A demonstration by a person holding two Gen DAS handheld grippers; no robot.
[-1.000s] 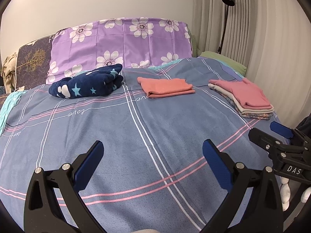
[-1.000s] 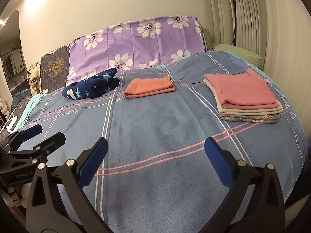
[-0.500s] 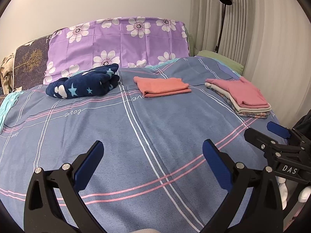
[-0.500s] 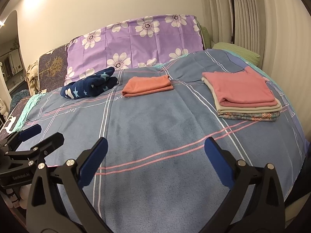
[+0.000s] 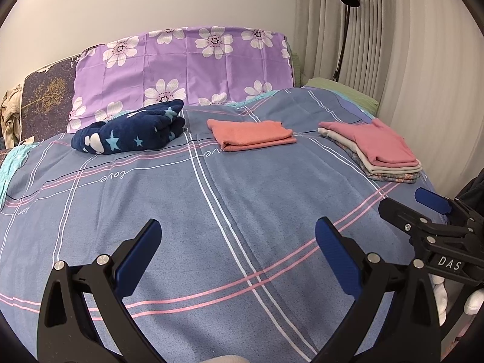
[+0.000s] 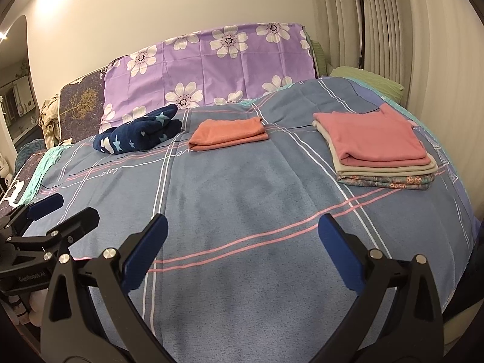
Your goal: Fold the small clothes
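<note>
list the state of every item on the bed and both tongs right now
left tongs: open, empty, above the bedspread
right tongs: open, empty
navy star blanket: loosely folded, bunched
orange garment: folded flat, lying alone
pink top: folded, on top of the stack
beige garment: folded, second in the stack
floral garment: folded, bottom of the stack

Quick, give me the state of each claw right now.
Left claw: open, holding nothing, above the bedspread.
Right claw: open, holding nothing.
</note>
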